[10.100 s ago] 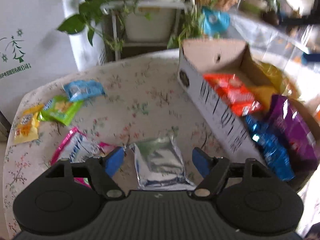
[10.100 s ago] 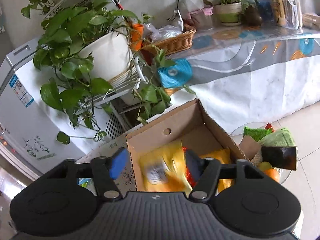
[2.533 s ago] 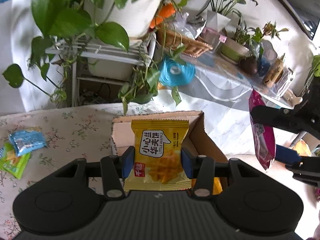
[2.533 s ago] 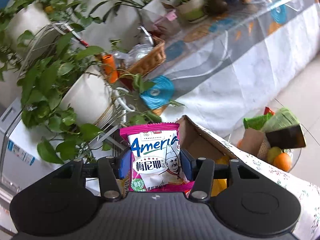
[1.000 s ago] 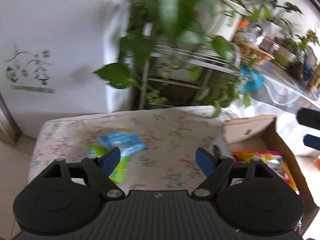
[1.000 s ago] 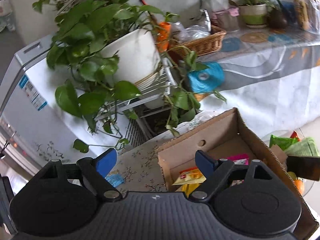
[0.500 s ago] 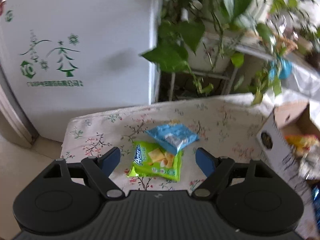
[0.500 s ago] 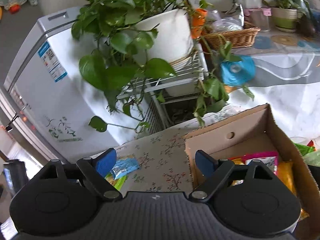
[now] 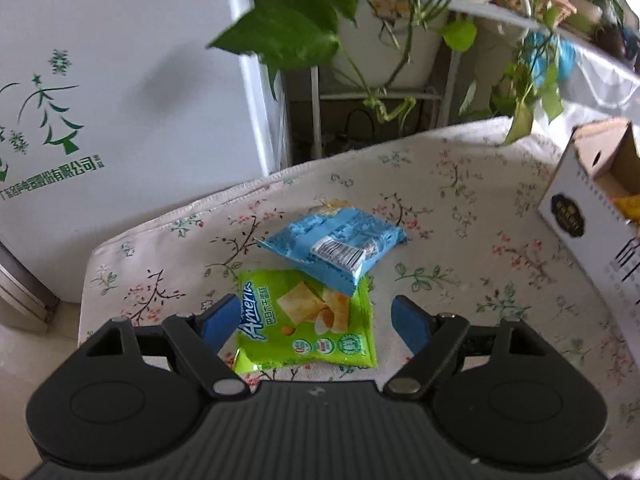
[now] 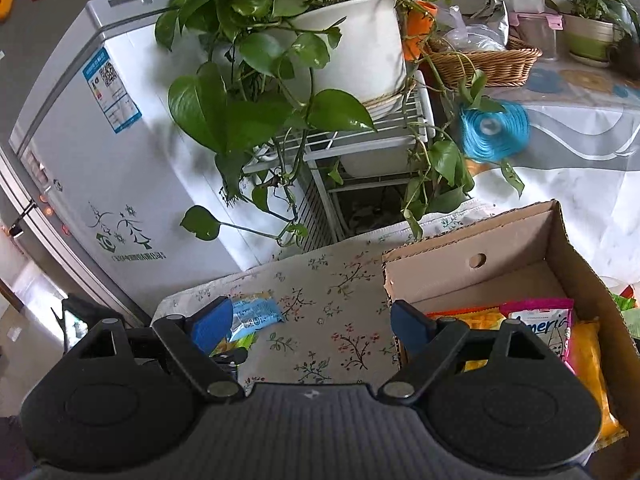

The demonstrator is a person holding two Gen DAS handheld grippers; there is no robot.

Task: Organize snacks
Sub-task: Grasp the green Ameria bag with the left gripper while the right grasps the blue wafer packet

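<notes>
A green snack packet (image 9: 308, 320) lies on the flowered tablecloth (image 9: 460, 200), with a blue snack packet (image 9: 336, 240) overlapping its far edge. My left gripper (image 9: 314, 322) is open and empty, with the green packet between its fingers. My right gripper (image 10: 312, 324) is open and empty above the cloth, beside the cardboard box (image 10: 472, 260). The box holds a pink packet (image 10: 540, 320) and yellow and orange packets (image 10: 584, 360). The blue packet (image 10: 256, 316) shows by the right gripper's left finger. The box's corner (image 9: 592, 184) shows at right in the left wrist view.
A white freezer (image 10: 100, 160) stands behind the table's left end. A wire rack (image 10: 360, 148) with a potted trailing plant (image 10: 348, 52) stands behind the table, its leaves hanging over the far edge. A long covered table (image 10: 580, 152) with a basket stands at back right.
Both grippers released their packets into the box and opened. My left gripper swung left and came down over the green and blue packets. My right gripper drew back from the box.
</notes>
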